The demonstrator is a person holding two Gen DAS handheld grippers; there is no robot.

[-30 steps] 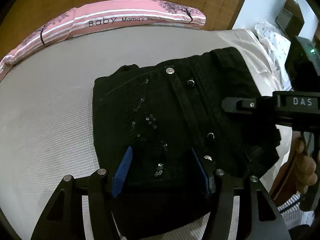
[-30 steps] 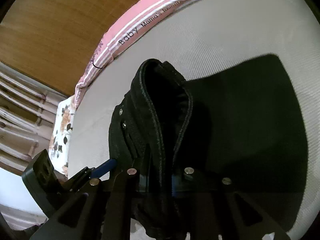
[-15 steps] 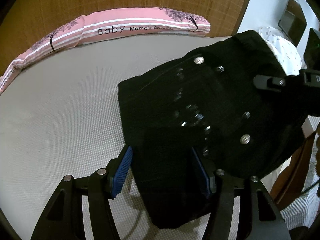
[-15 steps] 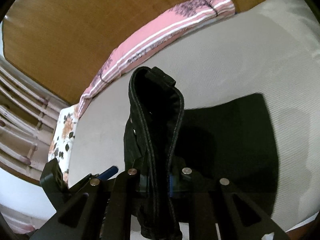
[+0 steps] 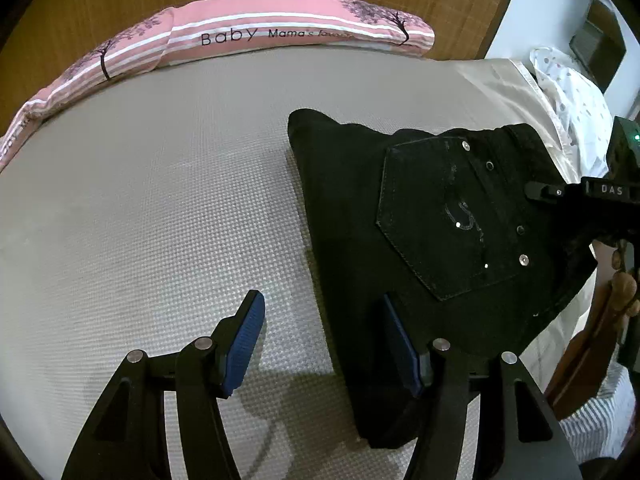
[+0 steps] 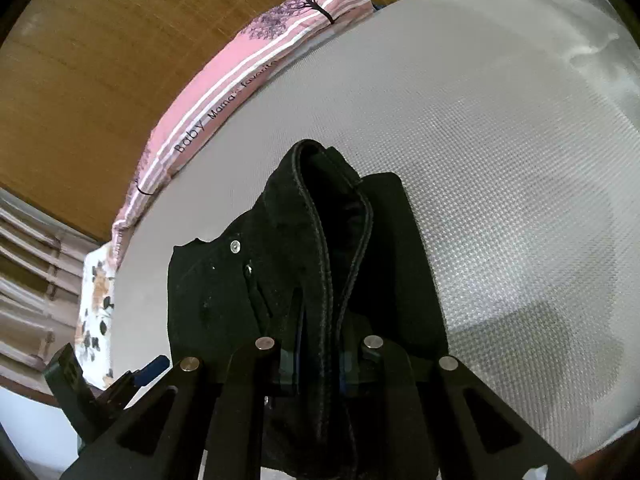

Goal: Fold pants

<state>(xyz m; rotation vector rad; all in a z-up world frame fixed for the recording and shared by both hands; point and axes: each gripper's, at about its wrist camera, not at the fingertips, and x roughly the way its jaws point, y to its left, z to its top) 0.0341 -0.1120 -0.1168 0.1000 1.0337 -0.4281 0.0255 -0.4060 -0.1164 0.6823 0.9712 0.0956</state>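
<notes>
Judging by the thick seams and the way the waistband stands up in a firm ridge, we take these black pants point(image 5: 420, 216) for heavy denim: soft enough to fold, stiff enough to hold a crease, not slippery or fragile; they lie on the grey mattress point(image 5: 160, 208) toward its right edge, back pocket upward, one end lifted. Our right gripper point(image 6: 320, 364) is clamped on the waistband, its jaws nearly together with the doubled hem pinched between them; our left gripper point(image 5: 324, 340) stands about half open over the near edge of the cloth, one blue pad above bare mattress and the other over the fabric, and it holds nothing. We would take hold at the waistband or the stitched side seam, where the layers are thickest, since a single thin layer would likely slip free. We count one pair of pants, two grippers, one pink striped pillow point(image 5: 256, 32) along the mattress's far edge.
</notes>
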